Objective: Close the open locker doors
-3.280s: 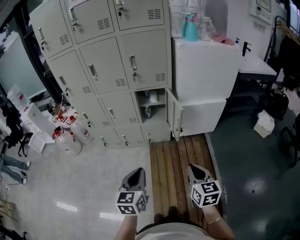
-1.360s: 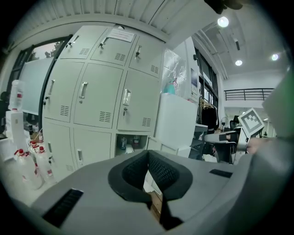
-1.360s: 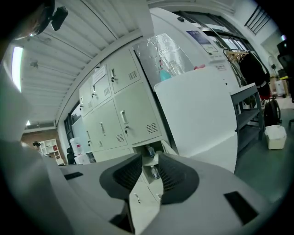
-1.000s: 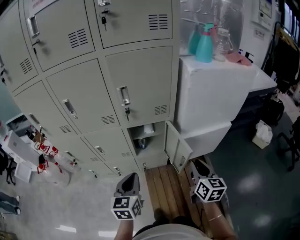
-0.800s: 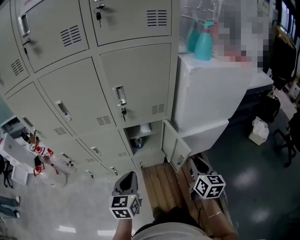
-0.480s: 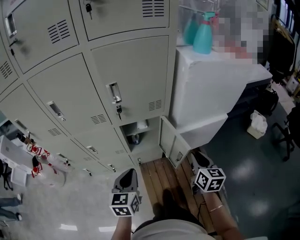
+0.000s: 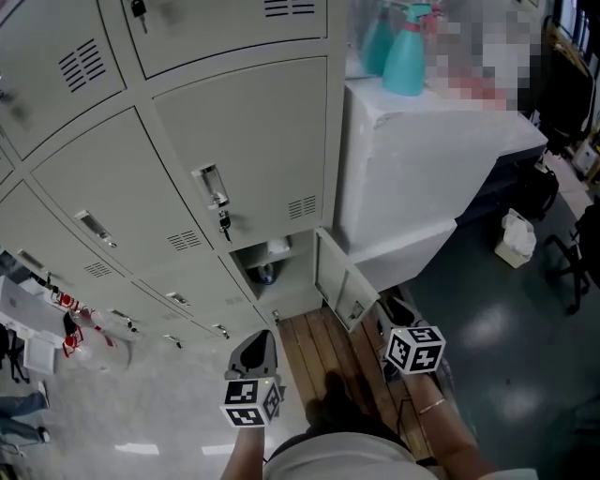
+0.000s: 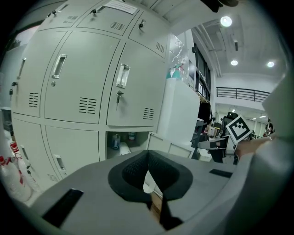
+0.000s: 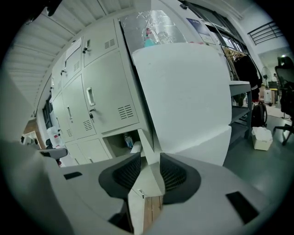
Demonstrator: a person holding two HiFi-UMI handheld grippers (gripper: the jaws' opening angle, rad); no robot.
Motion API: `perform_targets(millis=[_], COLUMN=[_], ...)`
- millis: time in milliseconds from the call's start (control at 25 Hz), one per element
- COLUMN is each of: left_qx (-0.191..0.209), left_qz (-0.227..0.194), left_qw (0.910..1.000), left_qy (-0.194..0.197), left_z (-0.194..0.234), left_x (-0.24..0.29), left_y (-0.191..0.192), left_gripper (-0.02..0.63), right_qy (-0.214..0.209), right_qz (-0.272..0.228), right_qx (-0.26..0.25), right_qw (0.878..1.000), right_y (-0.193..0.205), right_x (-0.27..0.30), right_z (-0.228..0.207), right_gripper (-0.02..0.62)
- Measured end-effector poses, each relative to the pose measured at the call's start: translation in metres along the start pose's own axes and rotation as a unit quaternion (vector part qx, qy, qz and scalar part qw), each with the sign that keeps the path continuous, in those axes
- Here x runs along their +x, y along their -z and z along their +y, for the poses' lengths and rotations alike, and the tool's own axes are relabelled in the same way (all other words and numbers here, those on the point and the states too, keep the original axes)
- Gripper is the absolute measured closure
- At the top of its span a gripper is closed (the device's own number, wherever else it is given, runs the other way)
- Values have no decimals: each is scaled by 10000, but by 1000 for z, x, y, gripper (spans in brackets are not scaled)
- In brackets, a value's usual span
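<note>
The right gripper [image 7: 394, 311] is spread and the left gripper [image 7: 256, 347] pressed together, so I'd push the open door [image 7: 337, 283] near its free edge until flush.

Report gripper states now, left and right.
Left gripper: closed, empty.
Right gripper: open; the locker door edge lines up with the gap, not clamped.

No lettering is legible. A white label [image 8: 120, 6] on a locker door [image 8: 98, 18], top of the left gripper view, is too small to read. The left cube [image 7: 249, 403] and right cube [image 7: 413, 348] carry only black-and-white square markers.
</note>
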State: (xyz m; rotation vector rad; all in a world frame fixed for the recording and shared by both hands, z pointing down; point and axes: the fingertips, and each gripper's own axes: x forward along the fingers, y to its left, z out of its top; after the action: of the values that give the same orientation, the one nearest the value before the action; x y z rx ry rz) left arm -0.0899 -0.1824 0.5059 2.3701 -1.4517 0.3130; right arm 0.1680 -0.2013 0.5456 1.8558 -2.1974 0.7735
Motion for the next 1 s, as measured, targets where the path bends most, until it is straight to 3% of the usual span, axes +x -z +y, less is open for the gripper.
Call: perform_targets(millis=[560, 1000], left_qx=[-138, -243], left_qz=[118, 66], left_qw=[9993, 9972], left_qy=[-331, -706], left_z=[12, 28], left_x=[18, 0], left_y=[5, 8], left_gripper=[586, 586], right_qy=[-410, -1324], right_qz=[453, 719], right_qx=[-129, -654], right_qw=[9980, 9864], right_y=[13, 30], right_x=[32, 31], right_z=[0, 65], right_gripper=[488, 503])
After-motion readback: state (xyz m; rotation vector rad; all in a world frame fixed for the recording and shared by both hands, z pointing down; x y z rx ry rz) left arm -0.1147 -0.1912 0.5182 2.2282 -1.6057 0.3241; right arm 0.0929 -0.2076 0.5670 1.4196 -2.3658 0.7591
